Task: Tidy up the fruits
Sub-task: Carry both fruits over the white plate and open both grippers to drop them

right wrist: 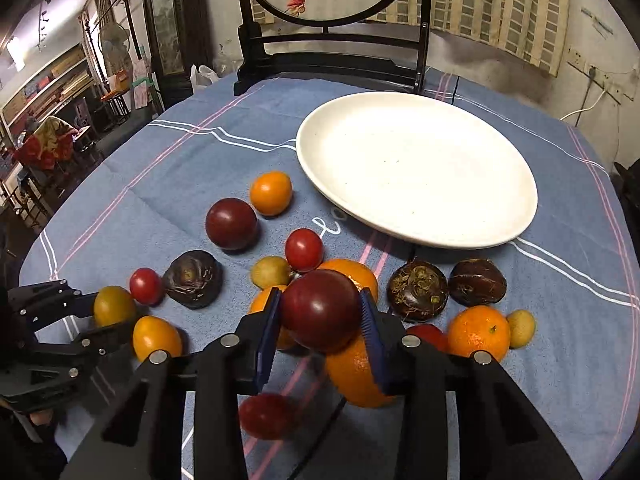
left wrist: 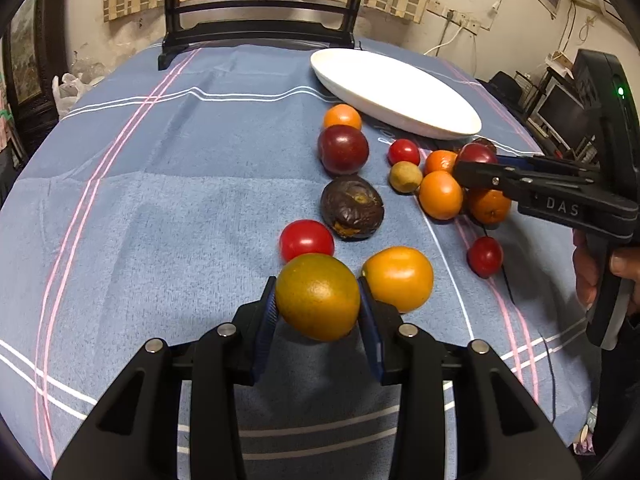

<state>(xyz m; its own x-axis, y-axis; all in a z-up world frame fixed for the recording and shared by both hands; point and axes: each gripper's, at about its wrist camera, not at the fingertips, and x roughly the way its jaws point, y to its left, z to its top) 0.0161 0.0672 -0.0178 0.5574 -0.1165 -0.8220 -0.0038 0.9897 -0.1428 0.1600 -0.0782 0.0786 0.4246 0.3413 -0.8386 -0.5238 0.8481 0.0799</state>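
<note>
Pick step in hand: green-orange citrus point(left wrist: 318, 297) is clamped in left tool point(left wrist: 319, 307), dark plum point(right wrist: 320, 310) pinched in right tool point(right wrist: 321, 322) over the surface; next, both are to be carried to the empty white plate point(right wrist: 516, 216).

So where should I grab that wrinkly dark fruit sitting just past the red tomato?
Grip the wrinkled dark fruit across its rounded middle, coming down from above. It lies apart from the red tomato and plum, so both sides look free for the fingers.
</note>
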